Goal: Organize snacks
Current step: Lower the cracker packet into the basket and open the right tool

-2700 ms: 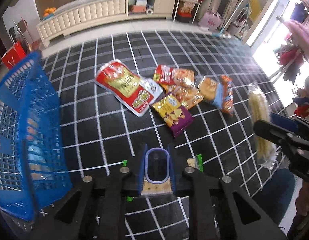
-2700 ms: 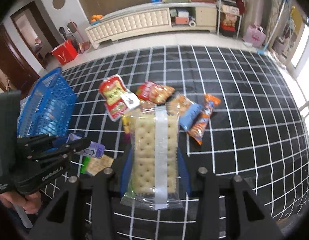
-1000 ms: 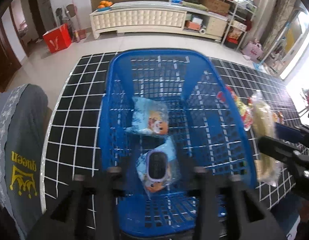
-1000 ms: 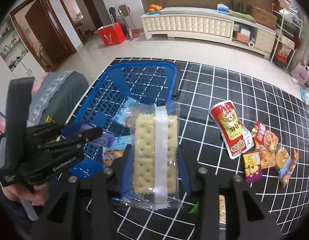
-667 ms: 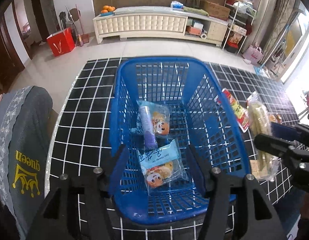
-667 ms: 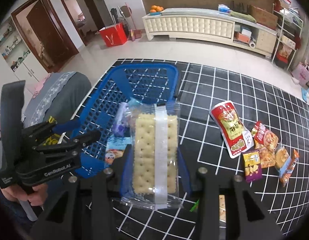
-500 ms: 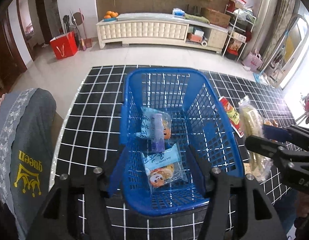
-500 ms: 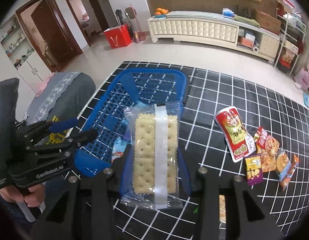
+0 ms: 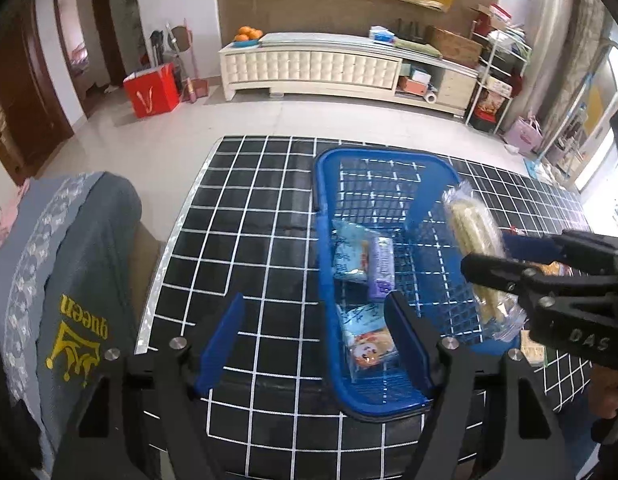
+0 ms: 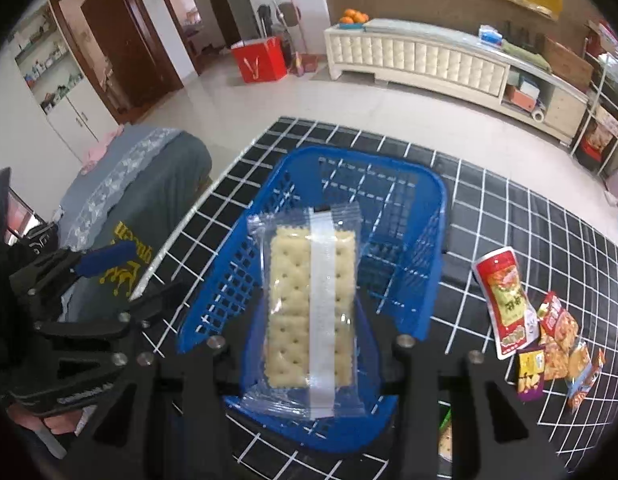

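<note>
A blue plastic basket (image 9: 329,168) stands on the black grid table. It holds two light-blue snack packs (image 9: 349,256) and a purple packet (image 9: 381,266). My left gripper (image 9: 313,344) is open and empty, near the basket's left front corner. My right gripper (image 10: 309,344) is shut on a clear pack of crackers (image 10: 311,300) and holds it above the basket (image 10: 437,196). The cracker pack also shows in the left wrist view (image 9: 475,240), over the basket's right side. Loose snacks lie on the table to the right: a red pouch (image 10: 505,296), orange bags (image 10: 561,340) and a purple bag (image 10: 529,372).
A chair back under a grey cloth (image 9: 69,280) stands at the table's left edge. Beyond the table is tiled floor, with a white sideboard (image 9: 329,68) and a red bag (image 9: 151,90) at the back.
My left gripper let go of the purple packet into the basket, opened and drew back to the left. My right gripper carried the crackers from over the table to above the basket.
</note>
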The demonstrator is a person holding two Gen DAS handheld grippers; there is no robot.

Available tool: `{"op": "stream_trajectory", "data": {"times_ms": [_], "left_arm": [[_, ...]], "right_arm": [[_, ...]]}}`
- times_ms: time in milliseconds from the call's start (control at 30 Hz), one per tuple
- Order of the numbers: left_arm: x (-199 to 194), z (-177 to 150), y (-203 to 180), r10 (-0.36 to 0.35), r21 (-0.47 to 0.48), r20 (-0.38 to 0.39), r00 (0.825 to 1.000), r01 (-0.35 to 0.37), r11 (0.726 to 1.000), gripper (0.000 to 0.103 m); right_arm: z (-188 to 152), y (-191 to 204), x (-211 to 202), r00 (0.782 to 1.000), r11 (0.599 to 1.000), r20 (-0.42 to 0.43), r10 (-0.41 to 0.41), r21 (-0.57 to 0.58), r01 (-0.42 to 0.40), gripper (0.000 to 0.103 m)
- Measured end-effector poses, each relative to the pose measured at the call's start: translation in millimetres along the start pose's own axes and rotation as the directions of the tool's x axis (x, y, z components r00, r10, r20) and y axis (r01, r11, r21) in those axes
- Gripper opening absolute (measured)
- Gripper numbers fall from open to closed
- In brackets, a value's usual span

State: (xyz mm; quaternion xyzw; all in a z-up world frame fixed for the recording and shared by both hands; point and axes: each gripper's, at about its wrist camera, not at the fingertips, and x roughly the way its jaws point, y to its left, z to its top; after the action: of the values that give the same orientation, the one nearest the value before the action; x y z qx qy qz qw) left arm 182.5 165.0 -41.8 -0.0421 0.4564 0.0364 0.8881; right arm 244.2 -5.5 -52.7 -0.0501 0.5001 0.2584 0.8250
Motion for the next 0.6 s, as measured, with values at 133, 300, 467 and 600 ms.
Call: {"op": "stream_trajectory", "data": {"times_ms": [133, 300, 467, 600], "left_arm": [[14, -3, 13, 0.005, -0.030, -0.027, 1.000, -0.006, 1.000, 0.071], [28, -2, 18, -0.014, -0.045, -0.047, 0.999, 0.012, 0.999, 0.071], [39, 0, 15, -0.036, -0.039, -0.055, 0.998, 0.034, 0.999, 0.071], [44, 1, 6, -0.048, -0.021, -0.057, 0.997, 0.047, 0.999, 0.071]], "right_arm": [[1, 1, 21, 0.996, 0.997, -0.051, -0.072, -0.014, 0.072, 0.047], [5, -9, 39, 0.988, 0.992, -0.090, -0.129, -0.005, 0.129, 0.047], [10, -10, 45, 0.972, 0.975, -0.077, -0.223, -0.038, 0.221, 0.049], [12, -17, 48, 0.964, 0.967, -0.079, -0.255, -0.033, 0.253, 0.070]]}}
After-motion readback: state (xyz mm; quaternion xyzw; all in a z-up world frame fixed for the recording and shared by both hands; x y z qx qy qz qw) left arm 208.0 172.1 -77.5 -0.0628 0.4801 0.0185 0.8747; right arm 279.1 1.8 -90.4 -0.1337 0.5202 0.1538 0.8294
